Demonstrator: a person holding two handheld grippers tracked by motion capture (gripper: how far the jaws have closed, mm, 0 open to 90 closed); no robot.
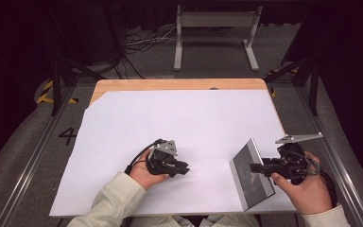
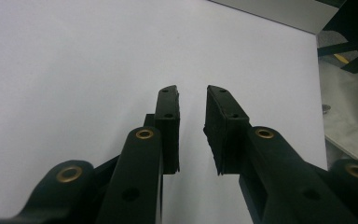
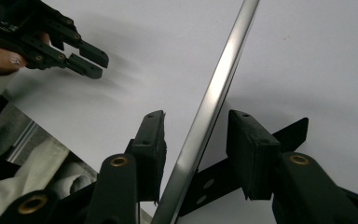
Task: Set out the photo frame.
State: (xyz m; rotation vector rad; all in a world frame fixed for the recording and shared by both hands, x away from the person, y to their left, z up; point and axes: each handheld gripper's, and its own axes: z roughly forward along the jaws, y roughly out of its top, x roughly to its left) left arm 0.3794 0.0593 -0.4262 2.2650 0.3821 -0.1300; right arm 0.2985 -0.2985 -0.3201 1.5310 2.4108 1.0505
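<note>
A thin silver-grey plate (image 1: pixel 256 190) stands tilted on one long edge at the right front of the white sheet (image 1: pixel 184 118). My right gripper (image 1: pixel 253 168) reaches in from the right with its jaws astride the plate's upper part. In the right gripper view the plate's bright edge (image 3: pixel 228 60) runs between the two pads (image 3: pixel 156 140) with a gap on each side, so this gripper (image 3: pixel 196 116) is open around it. My left gripper (image 1: pixel 185 168) lies low over the sheet at centre front, pointing right towards the plate, open with nothing between its jaws (image 2: pixel 192 93). It also shows in the right gripper view (image 3: pixel 91 60).
The sheet covers most of a wooden tabletop (image 1: pixel 170 84), which shows bare along the back edge. Metal rails (image 1: pixel 333 156) run along both sides of the table. Beyond it, a grey metal stand (image 1: pixel 215 21) and cables (image 1: pixel 142 42) sit on the floor.
</note>
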